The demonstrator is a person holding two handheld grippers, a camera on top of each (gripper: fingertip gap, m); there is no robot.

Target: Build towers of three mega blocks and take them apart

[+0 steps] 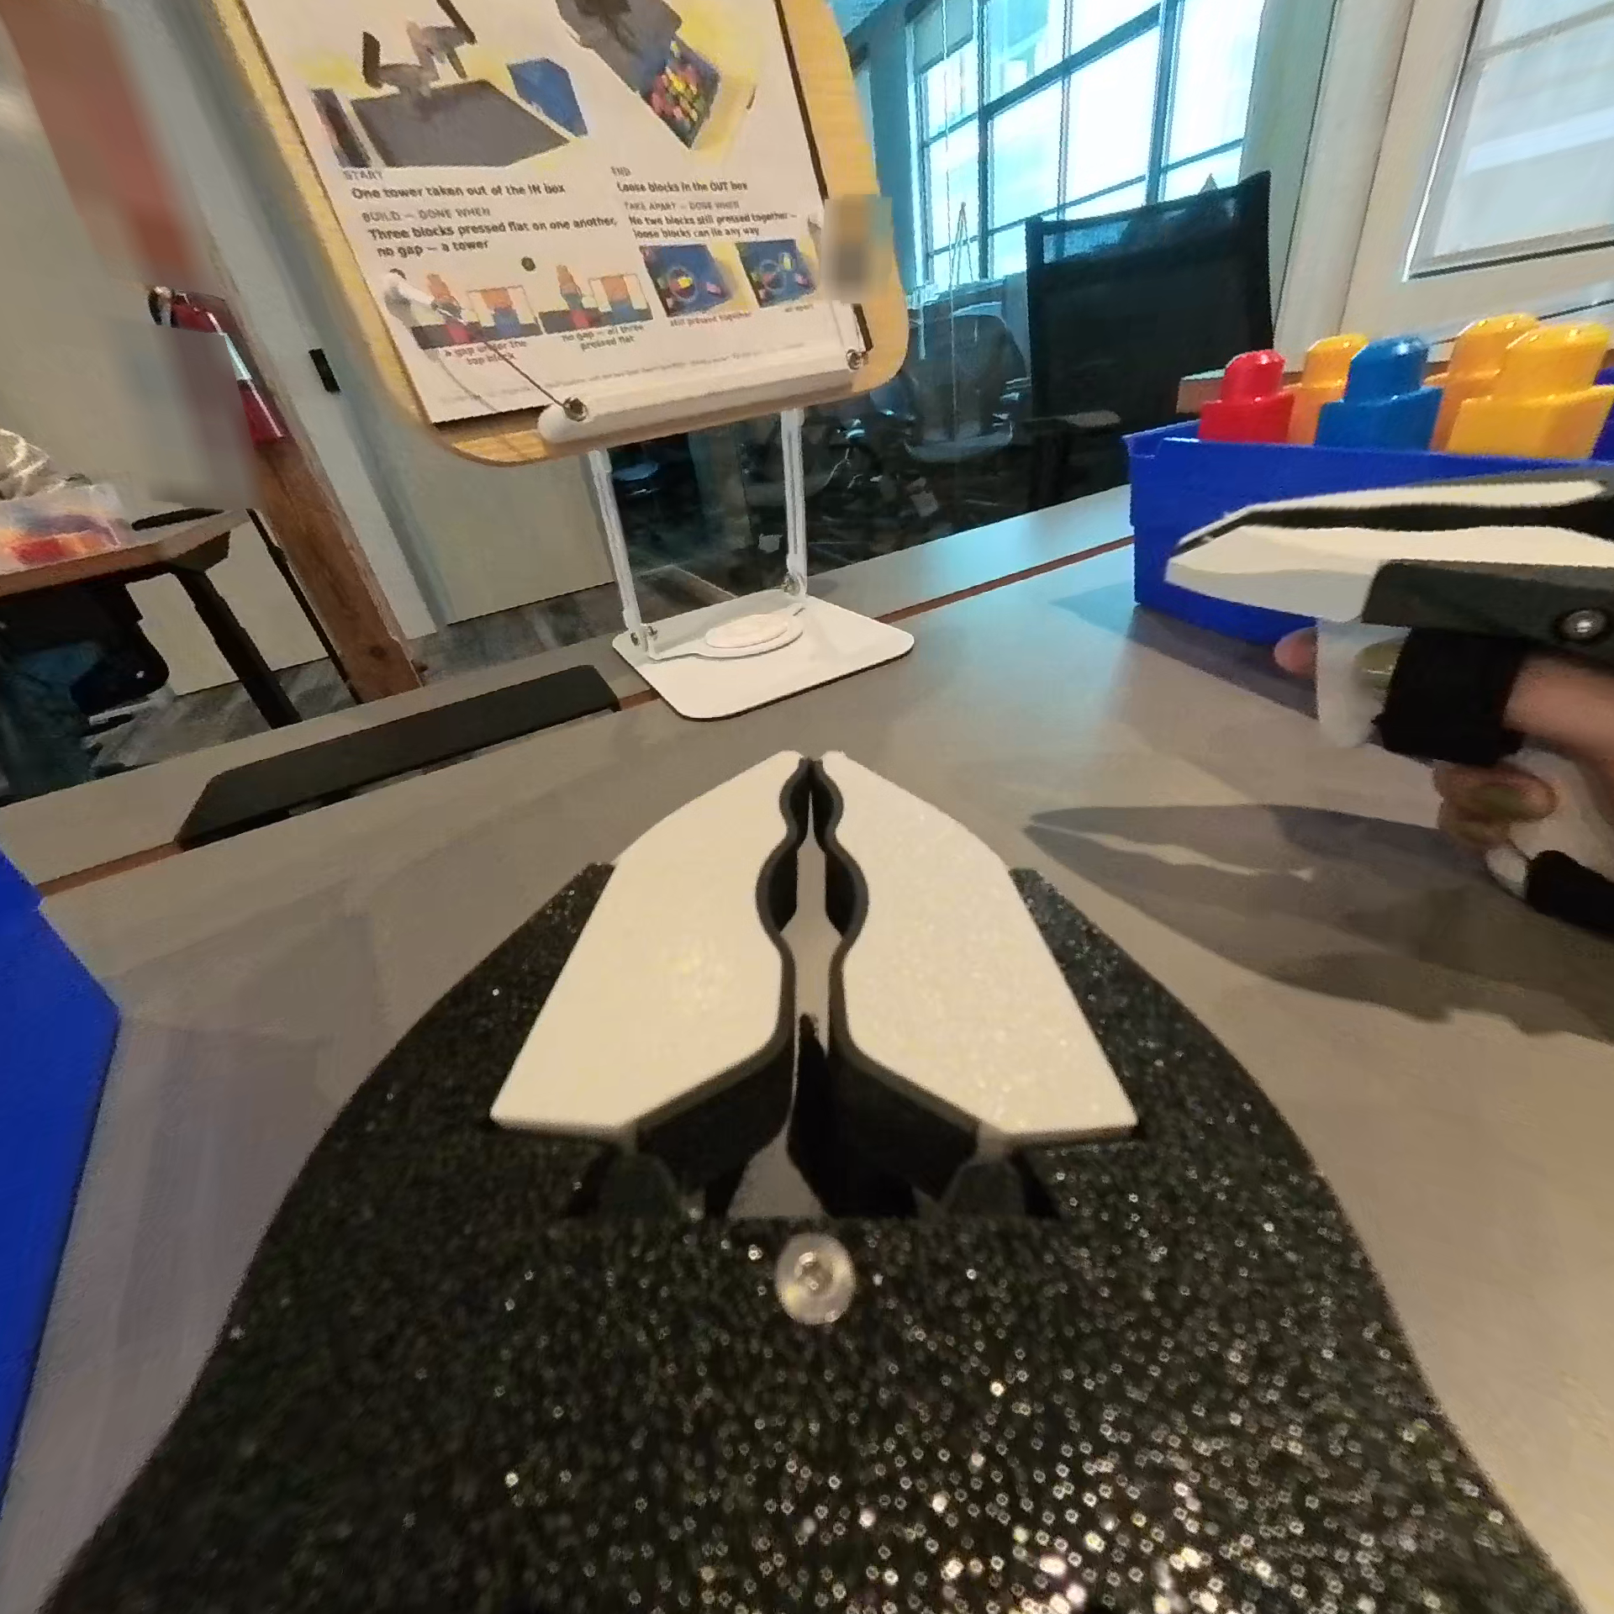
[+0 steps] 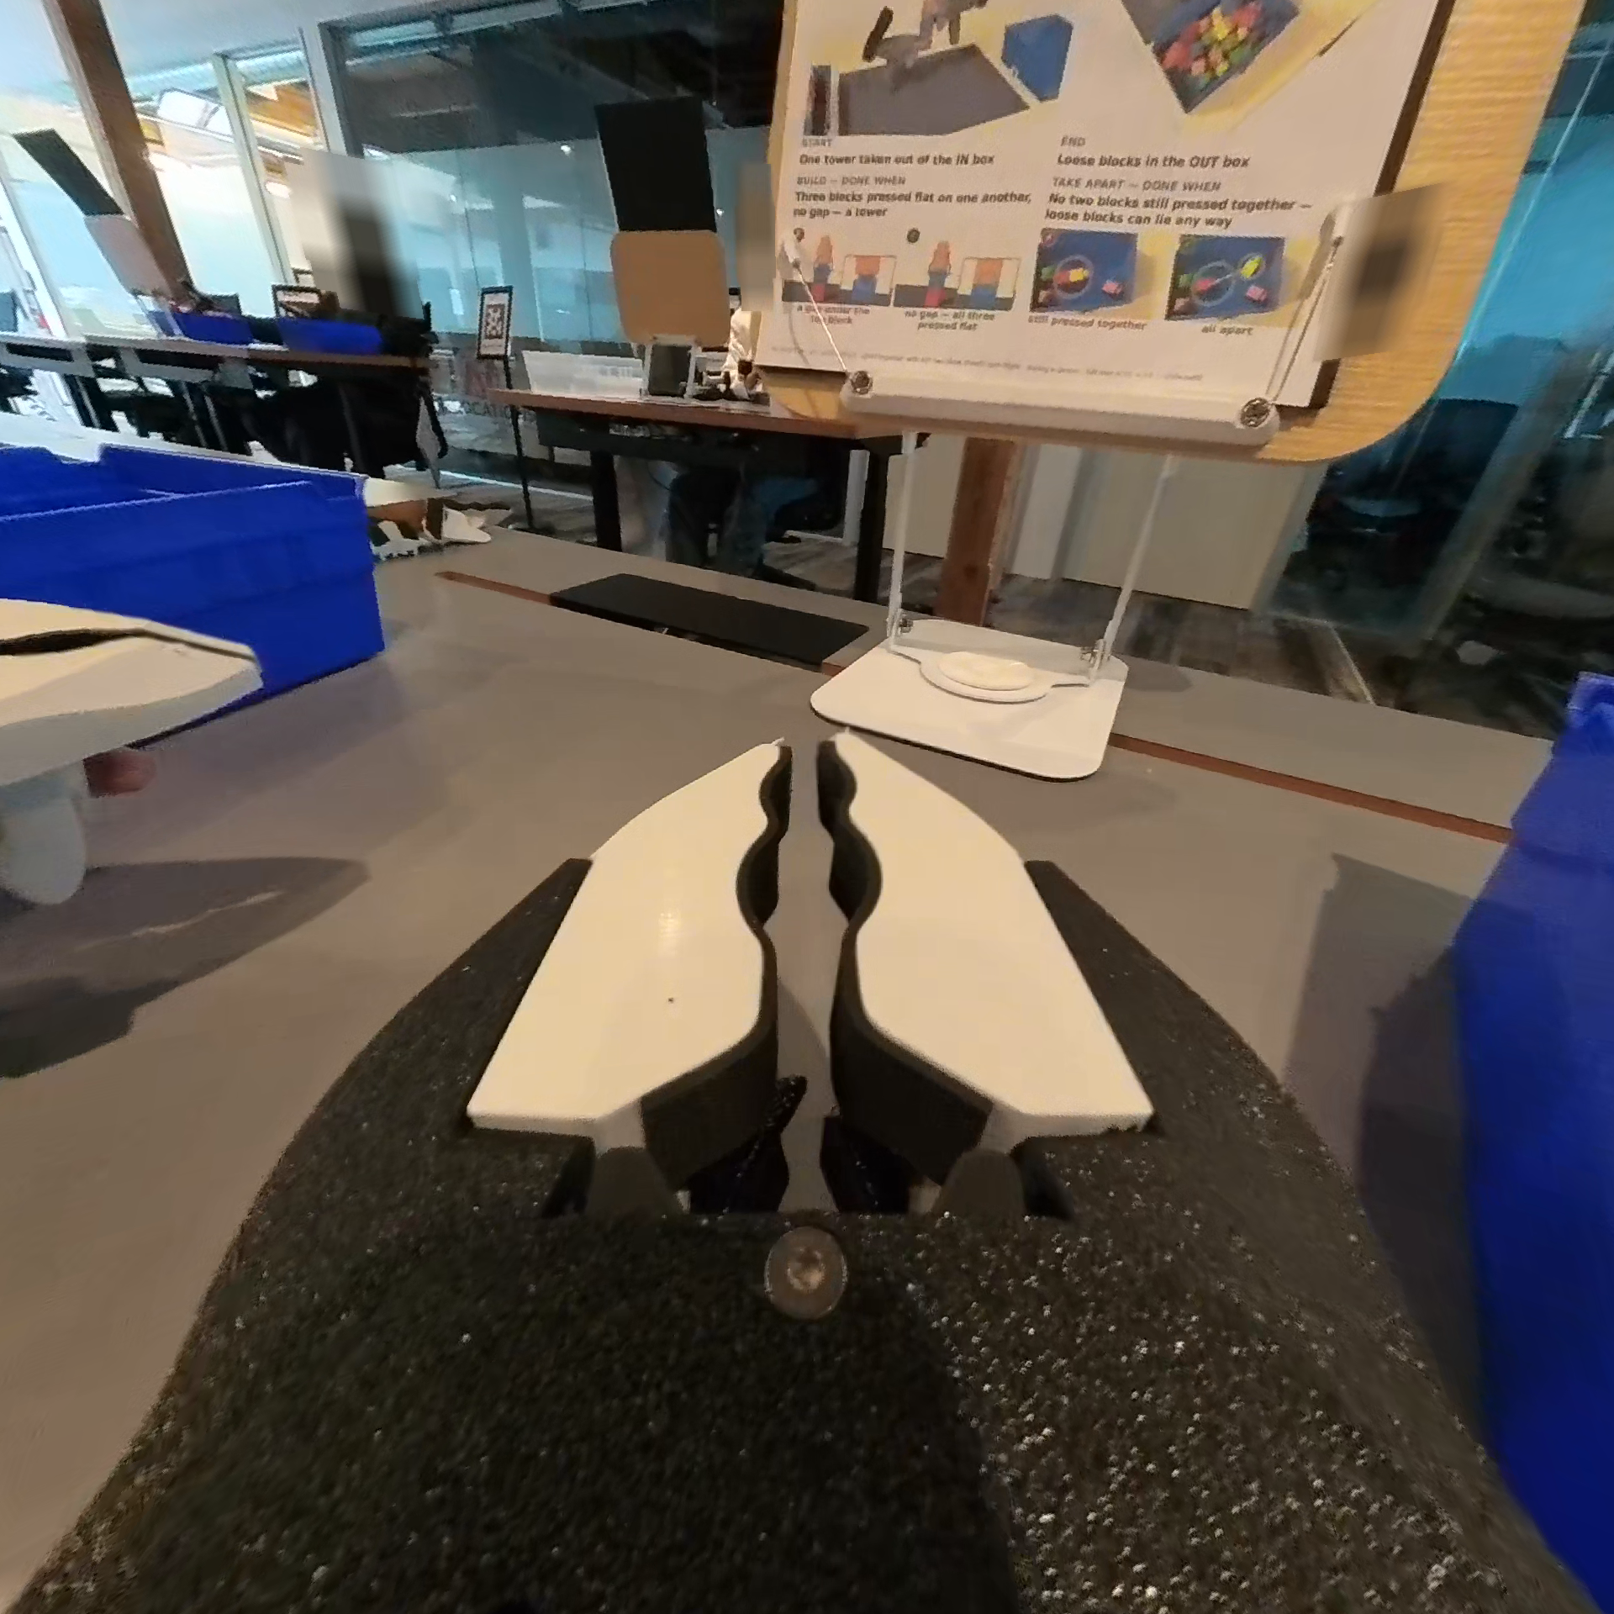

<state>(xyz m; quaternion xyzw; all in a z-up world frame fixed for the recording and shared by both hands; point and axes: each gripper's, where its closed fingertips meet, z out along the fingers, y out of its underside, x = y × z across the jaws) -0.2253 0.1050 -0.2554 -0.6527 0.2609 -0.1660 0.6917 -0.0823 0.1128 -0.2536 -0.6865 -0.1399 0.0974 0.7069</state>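
Note:
My left gripper [image 1: 812, 764] is shut, pads together with nothing between them, above the grey table [image 1: 1004, 742]. My right gripper [image 2: 802, 747] stands with a narrow gap between its pads and nothing in it. Each gripper shows from the side in the other's view: the right one [image 1: 1196, 550] at the right edge, the left one [image 2: 249, 664] at the left edge, both without a block. Red [image 1: 1244, 402], orange [image 1: 1323, 375], blue [image 1: 1389, 393] and yellow [image 1: 1537, 384] mega blocks stand in a blue bin [image 1: 1153, 541] at the far right of the left wrist view.
A white stand [image 1: 769, 655] [image 2: 969, 707] carries an instruction board [image 1: 611, 218] at the table's far edge. A black strip [image 1: 393, 760] [image 2: 707, 616] lies beside it. Another blue bin [image 2: 192, 541] sits at the left; its wall [image 1: 44, 1092] is close to my left gripper. A blue bin wall [image 2: 1537, 1048] is close on the right.

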